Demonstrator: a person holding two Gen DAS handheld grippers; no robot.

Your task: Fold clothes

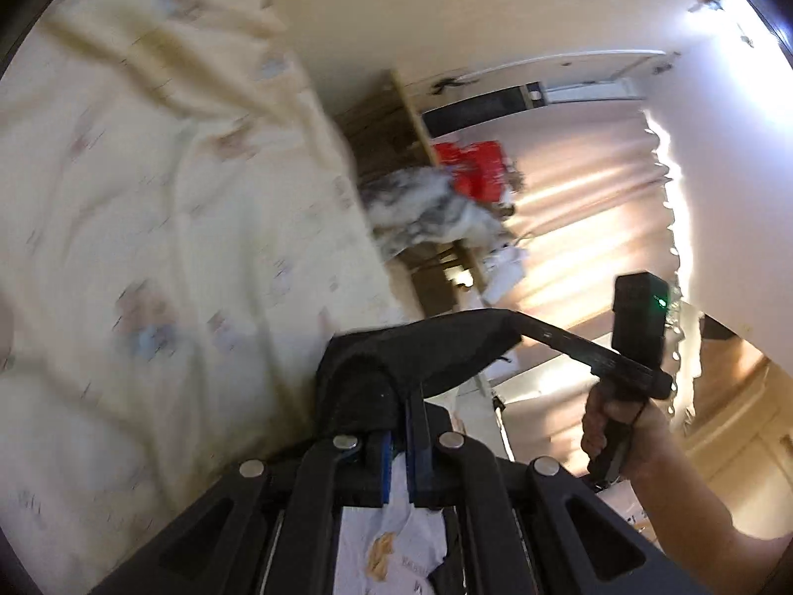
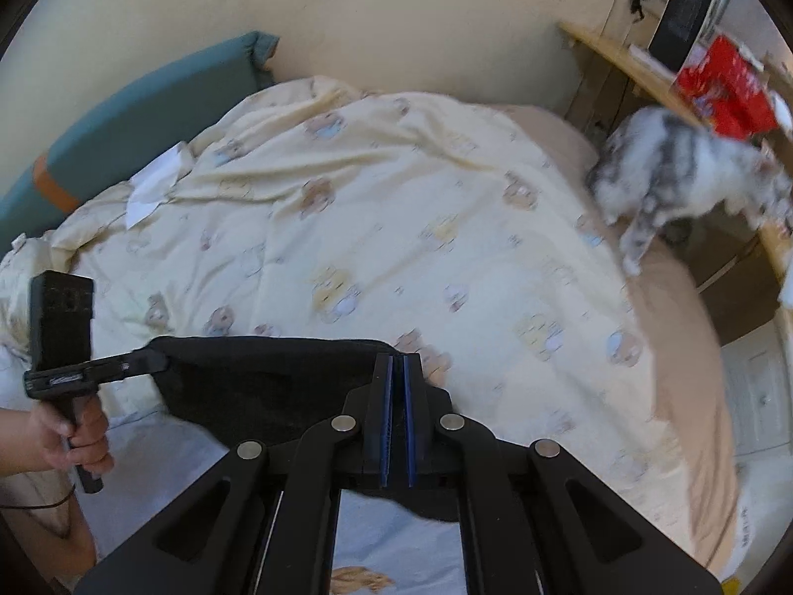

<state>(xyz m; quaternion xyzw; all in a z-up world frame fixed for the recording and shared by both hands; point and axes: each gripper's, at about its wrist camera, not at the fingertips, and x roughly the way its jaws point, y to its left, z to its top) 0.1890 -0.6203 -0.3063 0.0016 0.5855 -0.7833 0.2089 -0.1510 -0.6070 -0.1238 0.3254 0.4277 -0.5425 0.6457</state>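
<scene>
While both tools clench it, a black garment [image 2: 257,372] hangs stretched above the bed [image 2: 684,327], over its near edge. Yellow printed quilt [image 2: 396,208] covers most of the bed. Grey-and-white cat [image 2: 684,173], blurred, at the bed's far right edge, beside a wooden shelf [image 2: 619,57] carrying a red box [image 2: 723,89]. Left tool [image 1: 399,426]: fingers pinched on one end of the garment. Right tool [image 2: 398,396]: fingers closed on the other end. A hand [image 2: 69,431] grips the left tool's handle.
</scene>
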